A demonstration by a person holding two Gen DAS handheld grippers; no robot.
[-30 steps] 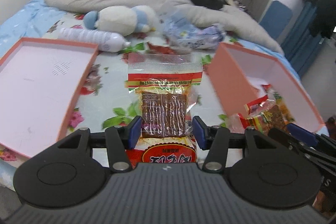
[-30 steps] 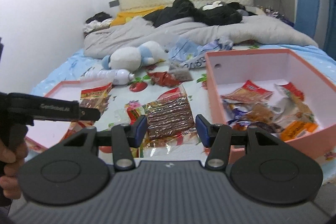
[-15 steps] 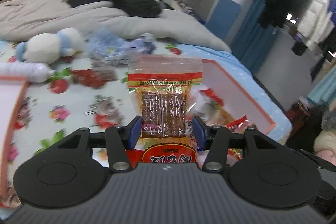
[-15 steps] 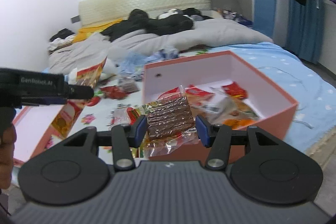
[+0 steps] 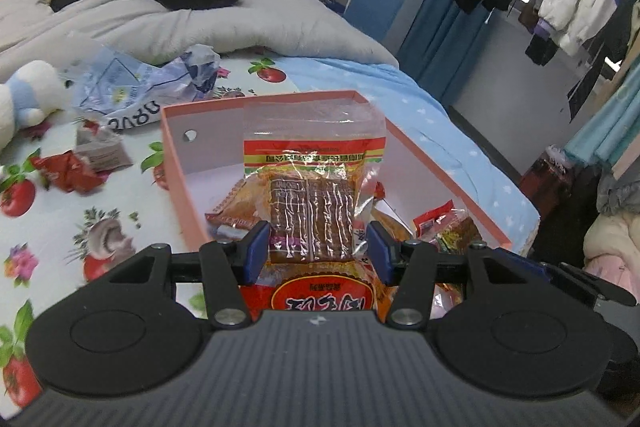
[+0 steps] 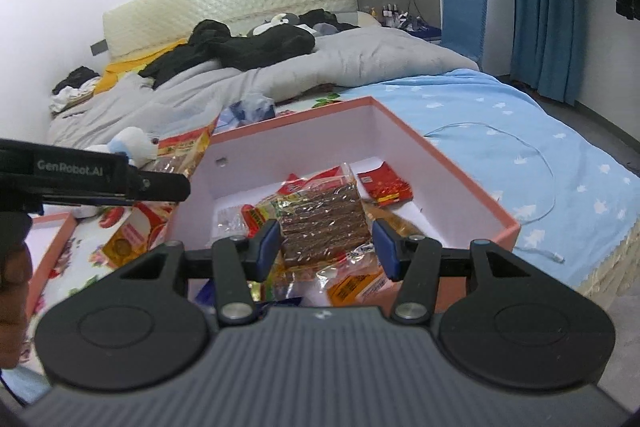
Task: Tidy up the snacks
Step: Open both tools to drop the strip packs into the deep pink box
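My left gripper is shut on a clear snack packet with red and yellow print and holds it upright over the near edge of the pink box. My right gripper is shut on a clear packet of brown wafers and holds it above the same pink box, which holds several snack packets. The left gripper's arm shows at the left of the right wrist view with its packet behind it.
A second pink box lies at the left. On the flowered sheet lie a red wrapper, a blue-white plastic bag and a plush toy. A grey duvet with black clothes lies behind. A white cable lies right of the box.
Both grippers have swung right with their packets, from over the flowered sheet to over the pink box with snacks. Both grips are unchanged.
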